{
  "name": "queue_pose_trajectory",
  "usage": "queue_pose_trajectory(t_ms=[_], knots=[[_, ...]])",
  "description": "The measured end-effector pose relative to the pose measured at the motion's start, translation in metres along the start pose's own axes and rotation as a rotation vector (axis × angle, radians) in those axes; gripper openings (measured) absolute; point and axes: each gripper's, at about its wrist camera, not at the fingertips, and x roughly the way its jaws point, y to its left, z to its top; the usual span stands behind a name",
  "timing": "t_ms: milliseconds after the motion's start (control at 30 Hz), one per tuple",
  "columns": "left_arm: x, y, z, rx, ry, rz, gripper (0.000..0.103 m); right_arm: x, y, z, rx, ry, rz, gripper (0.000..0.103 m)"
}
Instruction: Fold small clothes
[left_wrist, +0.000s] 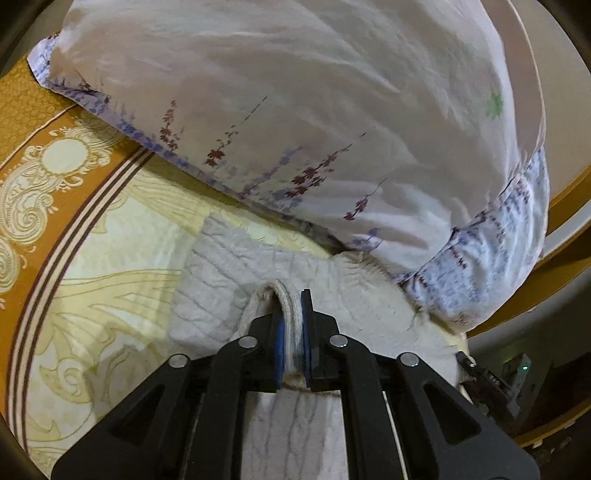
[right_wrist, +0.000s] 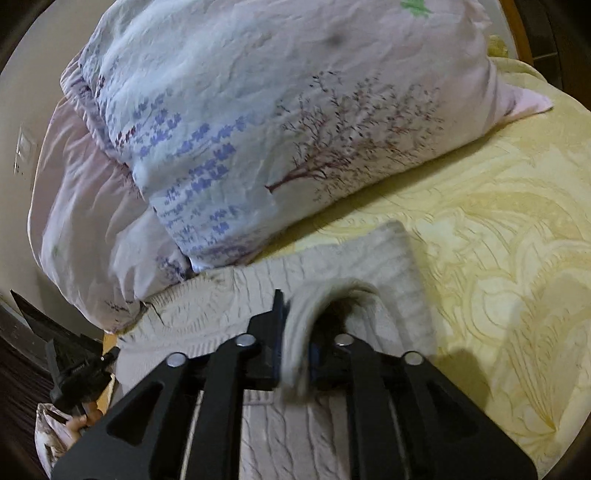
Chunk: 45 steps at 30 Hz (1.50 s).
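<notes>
The white knit sweater (left_wrist: 221, 273) is lying on the yellow bedspread (left_wrist: 110, 258), its far edge touching the flowered pillow (left_wrist: 295, 129). To the pillow's left, the orange border (left_wrist: 55, 122) is lying bare. The left gripper (left_wrist: 293, 332) is squeezing a folded sweater edge tight. The right gripper (right_wrist: 295, 339) is parted a little, a blurry fold sitting loosely between its jaws. Right of the pillow, open bedspread is stretching wide.
</notes>
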Motion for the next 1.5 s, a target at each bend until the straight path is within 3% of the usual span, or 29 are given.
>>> queue_pose_trajectory(t_ms=[67, 100, 133, 200, 267, 367, 600, 700, 767, 867, 900, 1067, 1300, 1500], knots=[[0.001, 0.000, 0.002, -0.024, -0.007, -0.036, 0.009, -0.003, 0.003, 0.005, -0.001, -0.038, 0.002, 0.043], [0.001, 0.000, 0.003, -0.034, -0.007, -0.052, 0.017, -0.006, 0.003, 0.007, -0.005, -0.057, 0.000, 0.046], [0.001, 0.000, 0.004, -0.038, -0.011, -0.057, 0.023, -0.012, 0.003, 0.008, -0.011, -0.077, -0.005, 0.049], [-0.005, -0.001, 0.005, -0.033, -0.035, -0.060, 0.051, -0.023, 0.000, 0.008, -0.015, -0.091, -0.007, 0.049], [-0.020, -0.003, 0.005, 0.001, -0.070, -0.034, 0.058, -0.037, -0.005, 0.003, -0.039, -0.093, -0.032, 0.048], [-0.037, -0.008, 0.002, 0.077, -0.075, 0.017, 0.058, -0.053, -0.013, -0.013, -0.095, -0.071, -0.082, 0.036], [-0.049, -0.008, -0.030, 0.223, 0.002, 0.157, 0.048, -0.064, -0.019, -0.052, -0.195, 0.001, -0.130, 0.035], [-0.041, -0.005, -0.040, 0.238, 0.034, 0.203, 0.042, -0.061, -0.017, -0.062, -0.239, 0.022, -0.174, 0.024], [-0.041, -0.001, -0.045, 0.238, 0.039, 0.209, 0.033, -0.063, -0.014, -0.067, -0.264, 0.008, -0.196, 0.013], [-0.044, 0.001, -0.048, 0.237, 0.048, 0.197, 0.013, -0.074, -0.008, -0.070, -0.279, -0.021, -0.190, 0.010], [-0.044, 0.002, -0.048, 0.234, 0.056, 0.189, 0.011, -0.078, -0.006, -0.071, -0.282, -0.032, -0.190, 0.010], [-0.050, 0.002, -0.050, 0.238, 0.065, 0.167, 0.009, -0.099, -0.003, -0.077, -0.262, -0.061, -0.185, 0.009], [-0.051, 0.008, -0.053, 0.231, 0.081, 0.154, 0.009, -0.084, -0.019, -0.091, -0.237, -0.002, -0.292, 0.009], [-0.057, 0.007, -0.052, 0.222, 0.057, 0.105, 0.010, -0.081, -0.007, -0.088, -0.272, -0.009, -0.333, 0.018]])
